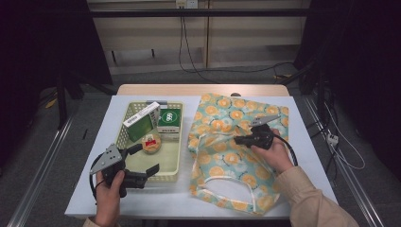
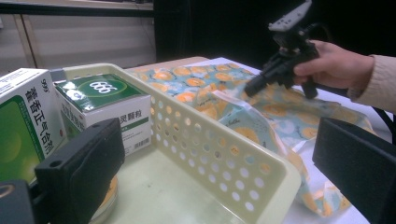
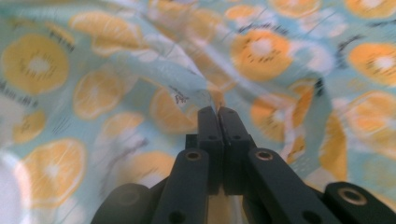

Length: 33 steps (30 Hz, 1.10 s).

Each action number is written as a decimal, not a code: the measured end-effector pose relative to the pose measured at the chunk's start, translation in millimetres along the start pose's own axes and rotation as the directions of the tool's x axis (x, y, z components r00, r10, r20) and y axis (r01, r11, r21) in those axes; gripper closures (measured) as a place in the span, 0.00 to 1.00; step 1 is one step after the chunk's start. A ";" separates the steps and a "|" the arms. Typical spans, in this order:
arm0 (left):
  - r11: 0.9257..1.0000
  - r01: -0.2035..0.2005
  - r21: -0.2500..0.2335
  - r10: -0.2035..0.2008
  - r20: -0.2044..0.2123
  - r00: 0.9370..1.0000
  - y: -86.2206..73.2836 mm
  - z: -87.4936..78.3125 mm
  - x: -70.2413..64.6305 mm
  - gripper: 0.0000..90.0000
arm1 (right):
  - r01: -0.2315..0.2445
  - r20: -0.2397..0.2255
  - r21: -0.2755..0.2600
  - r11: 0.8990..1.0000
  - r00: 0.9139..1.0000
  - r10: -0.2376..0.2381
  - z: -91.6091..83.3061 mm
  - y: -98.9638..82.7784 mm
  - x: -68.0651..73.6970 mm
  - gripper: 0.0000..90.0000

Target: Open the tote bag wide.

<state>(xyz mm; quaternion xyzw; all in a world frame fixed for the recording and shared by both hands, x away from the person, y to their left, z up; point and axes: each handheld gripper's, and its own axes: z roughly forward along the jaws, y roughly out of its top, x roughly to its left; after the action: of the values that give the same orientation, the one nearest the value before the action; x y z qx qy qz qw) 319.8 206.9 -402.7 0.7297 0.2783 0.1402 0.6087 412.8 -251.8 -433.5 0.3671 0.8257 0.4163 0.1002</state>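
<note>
The orange-print cloth bag lies flat on the right half of the counter, reaching from near the far edge almost to the near edge; its white-trimmed handles sit at the near end. The right tool is over the bag's middle w/ jaws pressed together. In the right gripper view the jaws meet on a raised fold of the fabric, so it has the cloth pinched. In the left gripper view the same tool angles down onto the bag, fabric lifted a bit at its tip. The person's right hand grips the tool body, beige sleeve coming in from the near right corner.

Just left of the bag, touching or nearly so, is a pale yellow perforated basket on the counter's left-centre. Inside at its far end: a green/white medicine box leaning, a dark green box beside it, and a small round tin nearer the middle.

The left tool is at the basket's near left corner, jaws wide apart & holding nothing: one jaw over the basket interior, the other at the near rim. The left hand holds it near the counter's near left edge.
</note>
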 end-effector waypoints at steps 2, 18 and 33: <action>1.000 0.000 0.002 0.000 0.000 1.000 -0.3 -0.1 0.6 0.02 | 0.002 0.026 -0.003 1.000 1.000 -0.002 2.3 3.3 -8.5 0.99; 1.000 0.012 -0.002 -0.012 0.002 1.000 -1.4 -0.2 1.4 0.02 | 0.132 0.077 0.088 0.987 0.987 -0.139 28.2 -9.8 -2.0 0.52; 1.000 0.007 -0.002 -0.007 0.013 1.000 1.7 2.4 -2.6 0.02 | 0.058 0.106 0.066 0.996 0.992 -0.065 29.4 -9.6 -13.6 0.93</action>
<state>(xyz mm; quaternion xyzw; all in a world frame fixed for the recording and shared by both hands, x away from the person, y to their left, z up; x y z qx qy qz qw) 319.4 203.3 -401.2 0.7289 0.2768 0.1338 0.6116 431.3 -246.9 -461.3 0.3664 0.8427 0.3665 0.1461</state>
